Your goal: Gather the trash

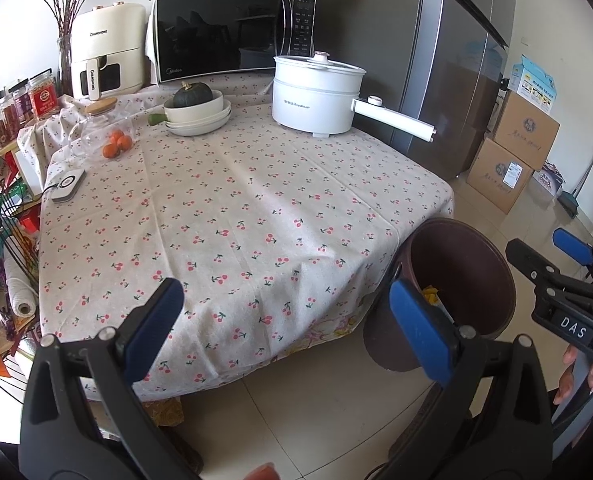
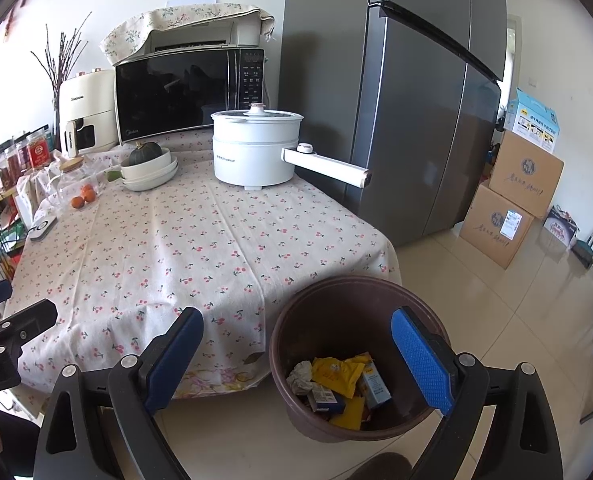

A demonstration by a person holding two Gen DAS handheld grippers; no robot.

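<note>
**Both grippers empty, bin at the worktop corner**

Right gripper (image 2: 296, 356): jaws spread wide, nothing held, poised above the brown trash bin (image 2: 336, 292) and tilted down toward it. Left gripper (image 1: 292, 316): likewise wide open and empty, over the worktop (image 1: 236, 208) edge. Bin stands on the tiled floor, just beside the worktop corner. Inside: yellow wrappers (image 2: 336, 374), crumpled paper (image 2: 300, 376), small cartons (image 2: 376, 390).

Matt cotton-looking tablecloth (image 2: 200, 248), glossy floor tiles (image 2: 476, 300), probably plastic bin (image 2: 296, 336).
</note>
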